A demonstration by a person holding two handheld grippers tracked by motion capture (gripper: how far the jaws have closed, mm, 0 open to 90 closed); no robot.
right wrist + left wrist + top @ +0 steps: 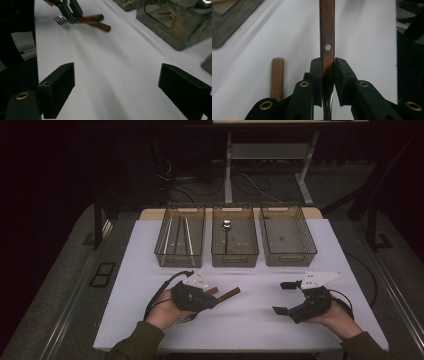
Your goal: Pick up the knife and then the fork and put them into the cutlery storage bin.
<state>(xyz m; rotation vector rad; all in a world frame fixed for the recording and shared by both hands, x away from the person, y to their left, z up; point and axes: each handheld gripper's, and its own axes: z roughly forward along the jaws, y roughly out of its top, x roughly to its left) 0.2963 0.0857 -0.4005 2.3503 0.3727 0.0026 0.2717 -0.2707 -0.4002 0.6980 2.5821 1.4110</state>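
Left gripper [212, 296] low over table, jaws clamped, right gripper [284, 297] jaws wide apart

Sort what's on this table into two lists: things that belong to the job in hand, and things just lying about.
In the job:
- left gripper, jaws shut on the wooden-handled fork
- second wooden handle lying on the table beside it
- three clear bins at the back

Lying about:
- right gripper, jaws open, holding nothing
- cables on the floor

Three bins [234, 236], two wooden-handled utensils [229, 294], one spoon [226, 227].
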